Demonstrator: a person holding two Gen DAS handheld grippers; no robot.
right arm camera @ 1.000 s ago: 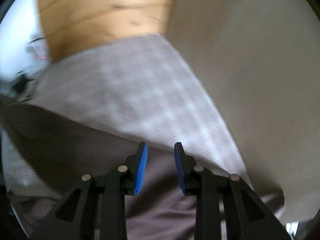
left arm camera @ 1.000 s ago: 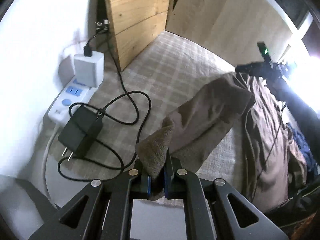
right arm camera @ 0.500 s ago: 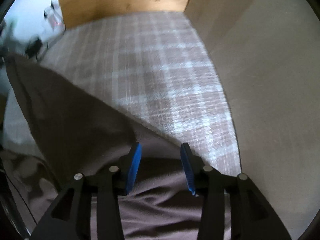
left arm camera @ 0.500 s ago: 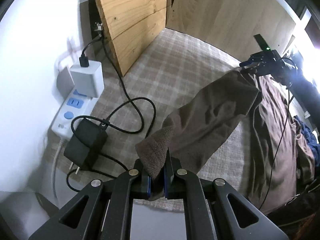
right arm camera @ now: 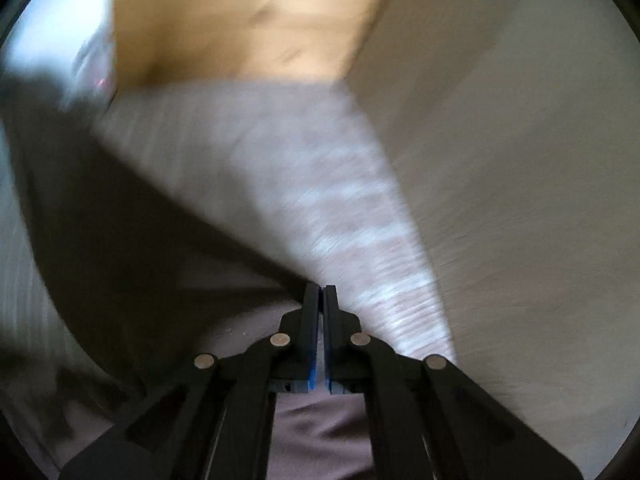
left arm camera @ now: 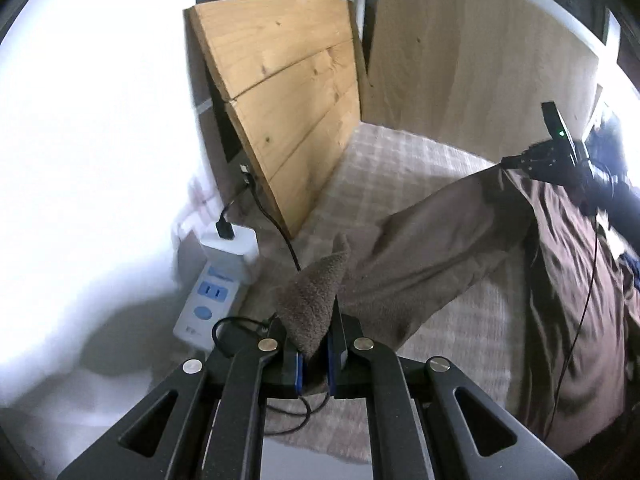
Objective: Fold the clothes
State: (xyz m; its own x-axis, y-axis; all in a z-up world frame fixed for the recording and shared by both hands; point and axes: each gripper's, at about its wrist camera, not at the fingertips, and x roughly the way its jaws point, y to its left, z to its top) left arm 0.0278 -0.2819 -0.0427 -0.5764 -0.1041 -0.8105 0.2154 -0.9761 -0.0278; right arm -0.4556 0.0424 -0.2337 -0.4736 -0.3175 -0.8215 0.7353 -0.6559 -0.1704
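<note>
A brown fleece garment [left arm camera: 432,248] lies over a plaid bed cover [left arm camera: 400,160], with one stretch pulled up between both grippers. My left gripper [left arm camera: 314,328] is shut on a fuzzy corner of it, which sticks up between the blue pads. In the left wrist view my right gripper [left arm camera: 516,160] sits far right, its tip at the garment's raised far edge. In the blurred right wrist view the right gripper [right arm camera: 321,292] has its jaws pressed together at the edge of the brown garment [right arm camera: 120,240], which spreads left and below.
A white power strip [left arm camera: 208,300] with a white charger [left arm camera: 236,248] and a black cable [left arm camera: 276,216] lies left of the bed by the white wall. A wooden board [left arm camera: 288,120] stands at the bed's head. A pale panel [right arm camera: 520,160] borders the right side.
My right gripper's jaws went from open over the garment's edge to closed on it. The left gripper rose and tilted with its corner, so the board and wall fill more of its view.
</note>
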